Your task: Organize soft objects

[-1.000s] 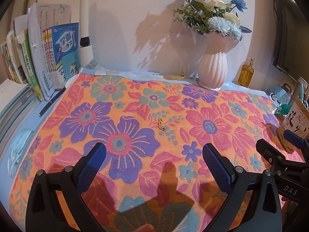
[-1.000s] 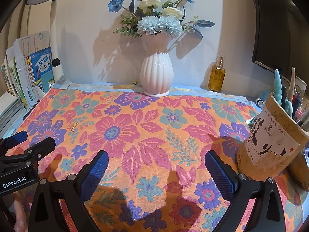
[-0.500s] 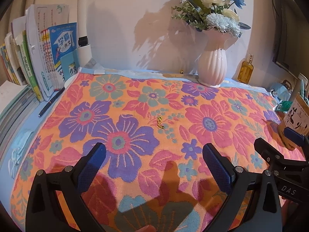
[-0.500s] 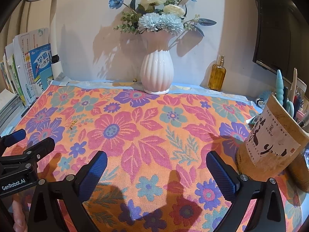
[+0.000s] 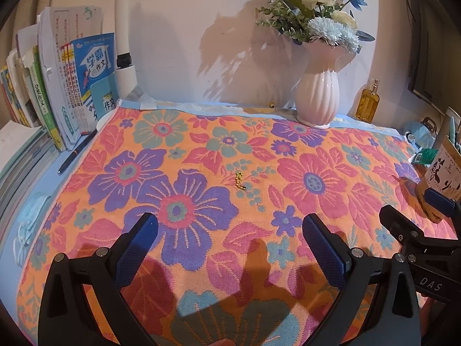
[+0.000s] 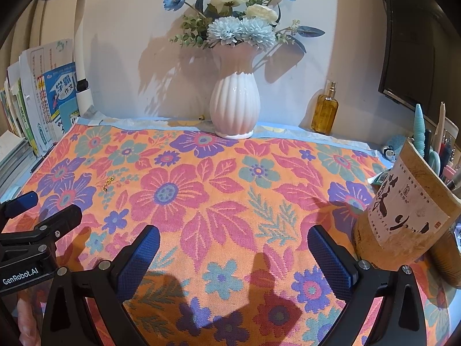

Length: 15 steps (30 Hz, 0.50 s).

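Observation:
A large orange towel with pink, purple and teal flowers [image 5: 230, 196] [image 6: 230, 201] lies spread flat over the desk. My left gripper [image 5: 229, 233] hovers open above its near edge, nothing between the blue pads. My right gripper [image 6: 233, 245] is open too, over the towel's near right part, empty. Each gripper shows at the side of the other's view: the right gripper [image 5: 426, 216] and the left gripper [image 6: 37, 216]. A short gold bead chain [image 5: 239, 179] [image 6: 108, 184] rests on the towel left of its middle.
A white ribbed vase [image 5: 317, 95] [image 6: 234, 106] of blue and white flowers stands on the towel's far edge. An amber bottle [image 6: 325, 111] is beside it. Upright books [image 5: 72, 86] and a pen [image 5: 76, 151] are at left, a lamp post [image 5: 122, 28] behind, a bamboo pen holder [image 6: 403, 210] at right.
Both grippers have drawn back and risen slightly, so the vase and far edge sit lower in view. The towel and chain have not moved. Both grippers stayed open.

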Each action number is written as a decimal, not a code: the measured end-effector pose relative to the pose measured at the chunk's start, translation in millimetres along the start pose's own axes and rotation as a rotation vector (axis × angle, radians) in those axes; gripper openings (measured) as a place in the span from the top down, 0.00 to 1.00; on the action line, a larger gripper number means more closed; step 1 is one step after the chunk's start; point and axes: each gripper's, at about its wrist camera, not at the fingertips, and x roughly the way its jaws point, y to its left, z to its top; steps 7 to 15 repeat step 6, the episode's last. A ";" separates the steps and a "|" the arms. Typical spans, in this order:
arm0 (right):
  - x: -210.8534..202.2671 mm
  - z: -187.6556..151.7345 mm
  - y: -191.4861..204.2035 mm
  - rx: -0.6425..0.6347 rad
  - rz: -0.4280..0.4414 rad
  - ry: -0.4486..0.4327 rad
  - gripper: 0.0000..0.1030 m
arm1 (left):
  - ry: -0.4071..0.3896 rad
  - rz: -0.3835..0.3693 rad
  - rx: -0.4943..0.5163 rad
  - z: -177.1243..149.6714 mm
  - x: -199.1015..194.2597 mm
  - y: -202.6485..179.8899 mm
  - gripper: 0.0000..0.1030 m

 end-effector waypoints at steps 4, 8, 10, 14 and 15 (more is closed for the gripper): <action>0.8 0.1 0.1 0.000 -0.002 0.005 0.01 | -0.073 0.027 0.007 2.3 -8.1 3.1 0.02; 4.6 0.4 -0.2 0.001 -0.005 0.026 0.00 | -0.066 0.017 0.003 3.4 -6.8 4.6 0.02; 4.6 0.4 -0.2 0.001 -0.005 0.026 0.00 | -0.066 0.017 0.003 3.4 -6.8 4.6 0.02; 4.6 0.4 -0.2 0.001 -0.005 0.026 0.00 | -0.066 0.017 0.003 3.4 -6.8 4.6 0.02; 4.6 0.4 -0.2 0.001 -0.005 0.026 0.00 | -0.066 0.017 0.003 3.4 -6.8 4.6 0.02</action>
